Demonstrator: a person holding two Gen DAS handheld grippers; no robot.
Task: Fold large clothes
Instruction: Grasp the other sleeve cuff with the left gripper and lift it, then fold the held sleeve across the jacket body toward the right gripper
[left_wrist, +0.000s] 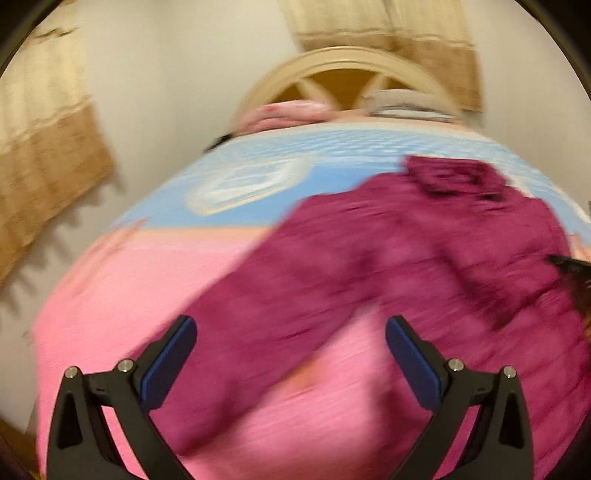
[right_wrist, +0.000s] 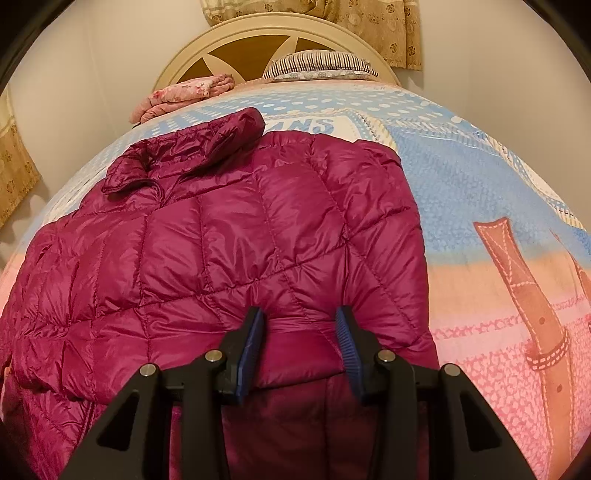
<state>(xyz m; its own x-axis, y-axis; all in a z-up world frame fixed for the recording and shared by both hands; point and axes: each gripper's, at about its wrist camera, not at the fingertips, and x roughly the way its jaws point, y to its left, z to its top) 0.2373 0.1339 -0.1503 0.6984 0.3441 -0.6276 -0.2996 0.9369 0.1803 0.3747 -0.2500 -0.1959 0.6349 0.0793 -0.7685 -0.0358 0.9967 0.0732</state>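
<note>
Magenta quilted jacket (right_wrist: 221, 236) spread flat on the bed cover (right_wrist: 461, 192), collar toward the headboard (right_wrist: 236, 40), right gripper (right_wrist: 300, 317) clamped on a puffed fold at the jacket's near edge, left gripper (left_wrist: 291, 332) wide open and empty above the jacket's sleeve (left_wrist: 288, 273), folded pink blanket (right_wrist: 184, 94) and striped pillow (right_wrist: 321, 64) beside the headboard.

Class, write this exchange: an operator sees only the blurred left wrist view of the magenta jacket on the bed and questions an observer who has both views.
Operator: What is the right claw doing?
Observer: The right claw pinches a bunched fold at the near edge of the jacket.
Operator: What is the fabric like?
Observer: Shiny, with diamond quilting.
Operator: What lies right of it?
Observer: A brown belt print on the bedspread.
</note>
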